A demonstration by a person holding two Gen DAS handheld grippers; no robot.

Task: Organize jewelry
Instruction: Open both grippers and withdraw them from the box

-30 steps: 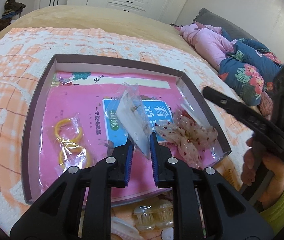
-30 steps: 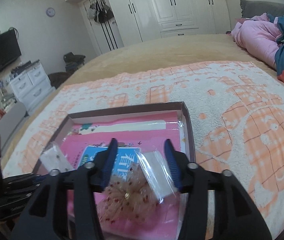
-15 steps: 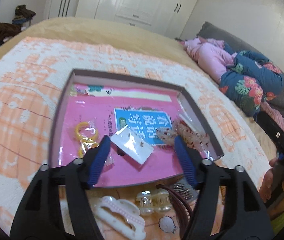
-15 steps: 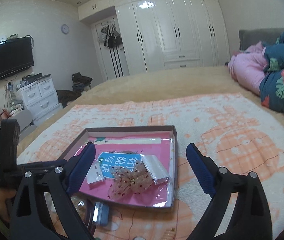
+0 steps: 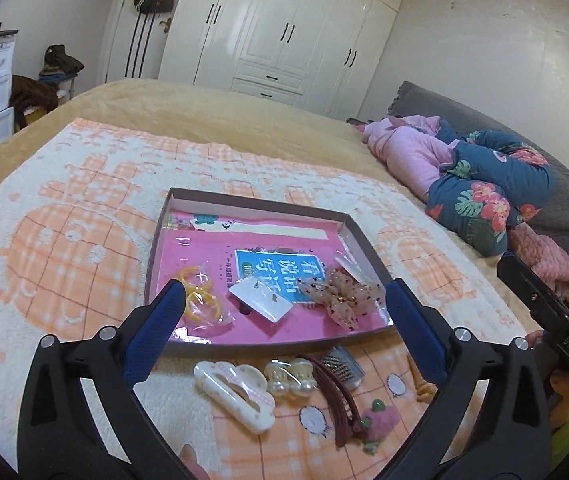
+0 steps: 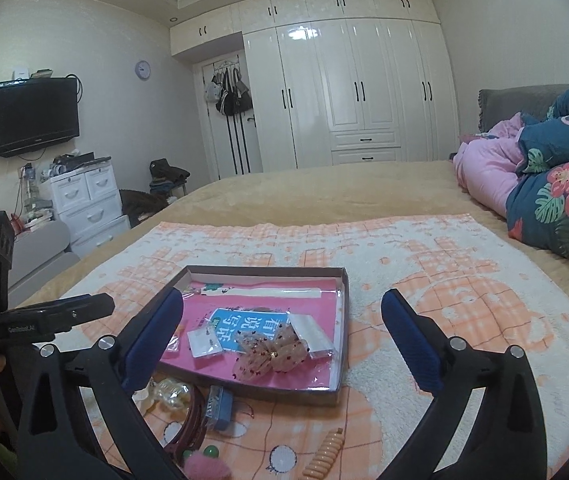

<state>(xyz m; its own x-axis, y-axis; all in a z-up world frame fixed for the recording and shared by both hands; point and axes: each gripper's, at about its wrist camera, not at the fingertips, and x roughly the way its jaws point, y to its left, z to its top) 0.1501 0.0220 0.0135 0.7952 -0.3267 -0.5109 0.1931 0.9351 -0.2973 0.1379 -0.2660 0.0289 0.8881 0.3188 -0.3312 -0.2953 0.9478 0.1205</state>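
Observation:
A shallow brown-rimmed tray [image 5: 260, 210] with a pink lining lies on the bed. In it are yellow rings in a clear bag [image 5: 200, 300], a white earring card [image 5: 260, 300], a sheer dotted bow [image 5: 340, 296] and a white packet [image 6: 310, 334]. My left gripper [image 5: 284, 286] hovers above the tray's near edge. Its jaws are opening wide, with nothing between them. My right gripper [image 6: 282, 296] hangs back from the tray [image 6: 342, 320], jaws also opening and empty. The bow [image 6: 270, 354] and the card [image 6: 204, 342] lie below it.
Loose hair pieces lie on the orange-and-white blanket in front of the tray: a white claw clip [image 5: 236, 394], pearl clips [image 5: 290, 376], a maroon clip [image 5: 336, 396], a blue comb clip [image 6: 218, 406], an orange spiral clip [image 6: 324, 452]. Folded quilts [image 5: 484, 200] sit at the right.
The left gripper let go of the earring card, which now lies in the tray. The right gripper spread away from the white packet. Both drew back and up, opening wide.

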